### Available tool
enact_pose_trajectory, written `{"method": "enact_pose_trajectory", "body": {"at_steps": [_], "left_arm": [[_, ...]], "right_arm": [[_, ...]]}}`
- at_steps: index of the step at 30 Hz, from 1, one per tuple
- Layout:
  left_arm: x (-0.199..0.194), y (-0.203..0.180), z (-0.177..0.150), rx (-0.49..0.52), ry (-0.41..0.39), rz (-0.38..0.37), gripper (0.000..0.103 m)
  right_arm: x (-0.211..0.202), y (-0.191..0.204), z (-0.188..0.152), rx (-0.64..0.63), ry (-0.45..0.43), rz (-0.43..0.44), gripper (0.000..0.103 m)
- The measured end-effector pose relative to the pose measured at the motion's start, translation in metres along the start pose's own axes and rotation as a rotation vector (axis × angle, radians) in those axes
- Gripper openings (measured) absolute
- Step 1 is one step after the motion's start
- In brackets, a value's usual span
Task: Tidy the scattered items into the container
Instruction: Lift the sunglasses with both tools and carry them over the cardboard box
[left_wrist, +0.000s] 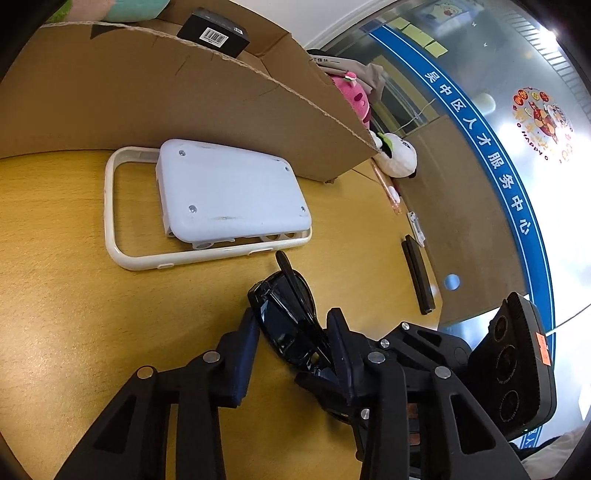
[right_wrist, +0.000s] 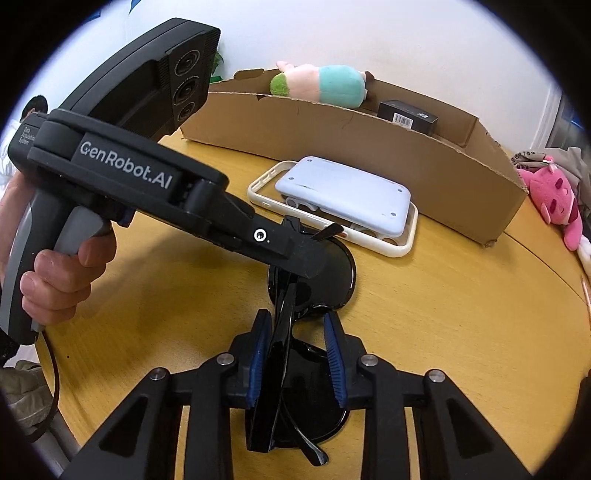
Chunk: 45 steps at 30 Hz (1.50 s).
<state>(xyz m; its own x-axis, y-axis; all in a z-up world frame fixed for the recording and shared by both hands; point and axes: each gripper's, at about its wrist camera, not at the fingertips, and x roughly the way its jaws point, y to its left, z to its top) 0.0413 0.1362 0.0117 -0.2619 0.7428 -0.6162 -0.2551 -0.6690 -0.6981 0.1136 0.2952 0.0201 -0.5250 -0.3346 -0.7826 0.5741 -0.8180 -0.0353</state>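
On the desk (right_wrist: 461, 332), just short of the cardboard box (right_wrist: 332, 136), a pair of folded black sunglasses (right_wrist: 295, 354) lies between both sets of tongs. The right tongs (right_wrist: 297, 354) straddle one end of the sunglasses; the left pad appears to touch the frame, while a gap shows at the right pad, so a firm clamp cannot be confirmed. The left tongs (left_wrist: 291, 332) bracket the other end; the right-side pad touches the frame and the left-side pad stands apart from it. A hand (right_wrist: 62, 280) holds the left tool by its grip.

Step in hand: taking hold of the sunglasses, which are not yet in the box. A white case frame (left_wrist: 122, 236) and a pale blue cover (left_wrist: 229, 192) resting on it remain on the desk beside the box wall. A black carton (right_wrist: 408, 116) and a soft toy (right_wrist: 325, 85) already sit inside the box.

Next move, as judged: close one set of tongs fully on the frame, release the other, lift clear of the box wall, then lower the sunglasses inside. Grip the frame, not the lenses, since the glossy surface may slip.
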Motion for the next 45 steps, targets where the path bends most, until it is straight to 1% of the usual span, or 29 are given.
{"method": "enact_pose_trajectory", "body": {"at_steps": [1,3,7,12,16,21,27,30,34,38,45], "left_arm": [[-0.003,-0.002,-0.001,0.005,-0.009,-0.004,0.039],[-0.01,-0.006,-0.001,0.019,-0.025,-0.006,0.036],[-0.024,-0.016,0.004,0.04,-0.055,-0.002,0.031],[-0.039,-0.022,0.008,0.06,-0.079,-0.013,0.026],[-0.051,-0.031,0.015,0.094,-0.1,-0.007,0.023],[-0.076,-0.044,0.03,0.142,-0.142,-0.002,0.024],[-0.111,-0.057,0.059,0.214,-0.196,0.025,0.024],[-0.128,-0.057,0.079,0.24,-0.219,0.041,0.024],[-0.146,-0.045,0.106,0.249,-0.24,0.057,0.023],[-0.16,-0.031,0.134,0.252,-0.256,0.082,0.023],[-0.178,0.008,0.183,0.212,-0.284,0.127,0.023]], "right_arm": [[-0.003,0.001,0.001,0.004,-0.007,0.001,0.025],[-0.011,0.005,0.004,0.006,-0.028,0.008,0.018],[-0.017,0.01,0.018,-0.005,-0.051,0.019,0.01],[-0.018,0.009,0.031,0.027,-0.074,0.042,0.01],[-0.025,0.015,0.039,0.027,-0.1,0.023,0.01],[-0.04,0.019,0.06,0.007,-0.151,-0.002,0.01],[-0.048,0.021,0.103,-0.036,-0.21,-0.025,0.01],[-0.047,0.019,0.128,-0.043,-0.233,-0.015,0.01],[-0.04,0.016,0.161,-0.035,-0.247,0.019,0.01],[-0.023,0.012,0.198,-0.031,-0.248,0.057,0.01],[0.013,0.005,0.255,-0.016,-0.236,0.125,0.01]]}}
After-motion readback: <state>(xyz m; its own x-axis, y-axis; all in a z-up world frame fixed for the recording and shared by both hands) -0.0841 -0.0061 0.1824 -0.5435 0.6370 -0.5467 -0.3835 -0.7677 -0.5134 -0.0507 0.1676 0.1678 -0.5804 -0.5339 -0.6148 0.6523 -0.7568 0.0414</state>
